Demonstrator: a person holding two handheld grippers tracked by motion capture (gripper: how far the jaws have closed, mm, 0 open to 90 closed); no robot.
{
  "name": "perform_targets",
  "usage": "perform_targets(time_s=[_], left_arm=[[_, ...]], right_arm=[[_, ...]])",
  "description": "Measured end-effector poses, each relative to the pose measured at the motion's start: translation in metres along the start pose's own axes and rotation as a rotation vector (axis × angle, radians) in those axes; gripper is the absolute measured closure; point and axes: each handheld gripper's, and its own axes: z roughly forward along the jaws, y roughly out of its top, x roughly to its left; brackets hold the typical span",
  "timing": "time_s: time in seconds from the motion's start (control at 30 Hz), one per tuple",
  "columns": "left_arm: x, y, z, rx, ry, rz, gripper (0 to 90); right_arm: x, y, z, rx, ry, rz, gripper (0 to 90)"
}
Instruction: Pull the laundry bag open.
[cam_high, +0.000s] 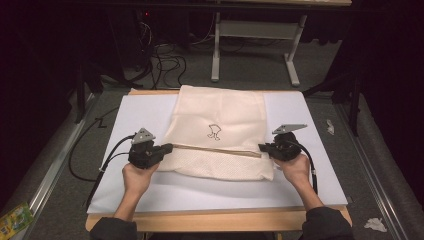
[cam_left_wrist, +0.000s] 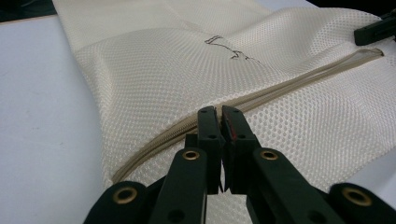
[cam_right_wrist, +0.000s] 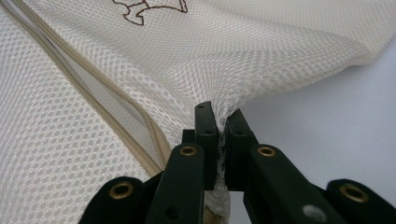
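A cream mesh bag (cam_high: 217, 115) lies flat on the white board (cam_high: 140, 115), with a small dark outline drawing (cam_high: 214, 131) on it. A tan zipper (cam_high: 215, 149) runs across the bag from one gripper to the other. My left gripper (cam_high: 169, 148) is at the zipper's left end. In the left gripper view its jaws (cam_left_wrist: 218, 112) are shut, pinching the mesh (cam_left_wrist: 163, 70) at the zipper (cam_left_wrist: 303, 77). My right gripper (cam_high: 261, 147) is at the zipper's right end. Its jaws (cam_right_wrist: 218, 114) are shut on a pinch of mesh (cam_right_wrist: 233, 46) beside the zipper (cam_right_wrist: 93, 88).
The board rests on a wooden table (cam_high: 215, 220), with bare white margins left and right of the bag. Behind the table stand white desk legs (cam_high: 215, 50) and loose cables (cam_high: 165, 60) on the floor. Paper scraps (cam_high: 375, 224) lie at the lower right.
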Motion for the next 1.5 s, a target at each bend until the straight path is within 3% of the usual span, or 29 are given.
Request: perform_targets(time_s=[1.5], left_arm=[[0.021, -0.011, -0.023, -0.019, 0.051, -0.05, 87.5]], right_arm=[[-0.01, -0.002, -0.003, -0.013, -0.022, 0.034, 88.3]])
